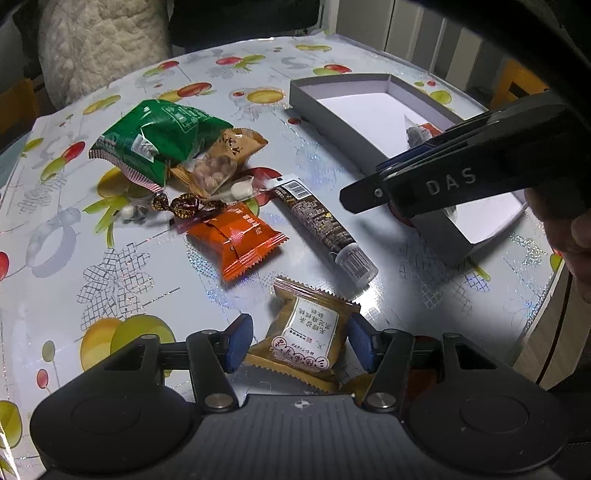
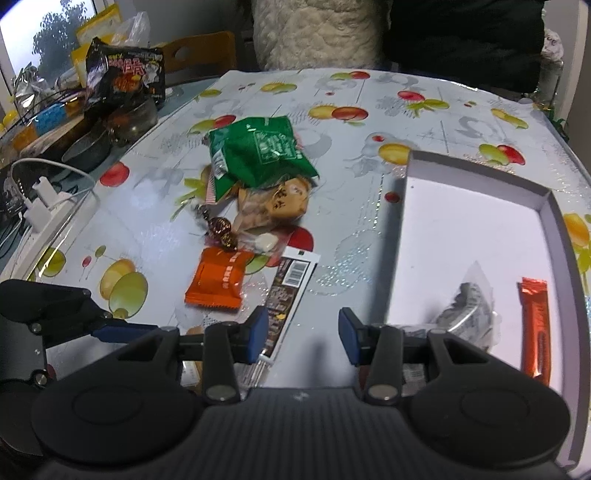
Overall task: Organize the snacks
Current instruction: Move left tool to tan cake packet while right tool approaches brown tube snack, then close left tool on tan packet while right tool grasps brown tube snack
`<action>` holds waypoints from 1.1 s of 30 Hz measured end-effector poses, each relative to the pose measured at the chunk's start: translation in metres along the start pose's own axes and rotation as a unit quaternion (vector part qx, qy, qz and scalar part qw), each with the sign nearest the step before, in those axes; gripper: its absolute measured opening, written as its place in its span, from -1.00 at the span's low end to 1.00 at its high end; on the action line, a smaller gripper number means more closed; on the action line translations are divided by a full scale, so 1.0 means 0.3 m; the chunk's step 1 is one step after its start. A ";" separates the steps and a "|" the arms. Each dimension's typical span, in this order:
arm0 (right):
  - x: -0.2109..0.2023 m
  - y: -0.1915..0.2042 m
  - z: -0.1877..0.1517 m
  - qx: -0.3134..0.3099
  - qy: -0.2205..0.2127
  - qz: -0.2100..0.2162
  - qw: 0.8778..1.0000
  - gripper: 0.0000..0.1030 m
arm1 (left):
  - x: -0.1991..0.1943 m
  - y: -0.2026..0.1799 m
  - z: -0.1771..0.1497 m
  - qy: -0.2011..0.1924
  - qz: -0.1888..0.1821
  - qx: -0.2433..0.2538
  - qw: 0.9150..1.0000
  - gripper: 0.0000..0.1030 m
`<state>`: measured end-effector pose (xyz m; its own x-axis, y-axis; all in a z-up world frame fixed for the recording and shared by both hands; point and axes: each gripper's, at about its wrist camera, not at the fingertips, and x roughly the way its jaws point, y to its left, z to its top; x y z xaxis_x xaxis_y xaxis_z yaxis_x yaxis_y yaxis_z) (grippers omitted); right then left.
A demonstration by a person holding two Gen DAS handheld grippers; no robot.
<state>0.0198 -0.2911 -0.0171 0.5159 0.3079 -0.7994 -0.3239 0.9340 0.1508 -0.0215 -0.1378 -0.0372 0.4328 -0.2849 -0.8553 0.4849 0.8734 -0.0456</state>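
Observation:
My left gripper (image 1: 301, 341) is open, its blue pads on either side of a brown square snack packet (image 1: 308, 334) lying on the table. My right gripper (image 2: 303, 338) is open and empty, just left of a grey box (image 2: 476, 173) that holds a clear packet (image 2: 467, 310) and an orange bar (image 2: 537, 328). A snack pile lies on the table: green bag (image 1: 155, 142), tan packet (image 1: 221, 160), wrapped candy (image 1: 184, 205), orange packet (image 1: 236, 240), dark tube (image 1: 319, 225). The right gripper (image 1: 461, 177) shows over the box (image 1: 332, 110) in the left wrist view.
The table has a fruit-print cover (image 2: 155, 236). At its far left stand pans, a black noodle bag (image 2: 123, 72), a white charger with cable (image 2: 40, 205) and clutter. A white fleecy shape (image 2: 314, 33) is behind the table.

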 end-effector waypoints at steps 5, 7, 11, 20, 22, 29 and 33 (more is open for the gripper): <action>0.031 0.015 0.004 0.000 0.011 -0.002 1.000 -0.19 | 0.005 0.008 -0.003 0.004 -0.010 0.007 1.000 0.11; 0.046 0.021 0.007 0.001 0.017 -0.002 1.000 -0.19 | 0.010 0.012 -0.004 0.008 -0.010 0.010 1.000 0.11; 0.072 0.035 0.009 0.001 0.026 -0.004 1.000 -0.19 | 0.021 0.026 -0.009 0.016 -0.016 0.013 1.000 0.11; 0.127 0.072 0.012 -0.018 0.044 -0.011 0.999 -0.20 | 0.032 0.048 -0.010 0.019 -0.032 0.025 0.999 0.07; 0.138 0.079 0.013 -0.026 0.046 -0.015 0.998 -0.20 | 0.030 0.055 -0.009 0.016 -0.036 0.023 0.999 -0.03; 0.160 0.102 0.016 -0.046 0.050 -0.022 0.997 -0.25 | 0.030 0.071 0.000 0.018 -0.039 0.024 0.999 -0.17; 0.171 0.109 0.015 -0.054 0.053 -0.023 0.997 -0.30 | 0.031 0.088 0.003 0.017 -0.034 0.020 0.999 -0.20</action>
<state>0.0392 -0.2441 -0.0507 0.4471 0.2392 -0.8619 -0.3877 0.9202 0.0542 -0.0039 -0.1178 -0.0460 0.3728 -0.3291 -0.8676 0.5422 0.8360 -0.0842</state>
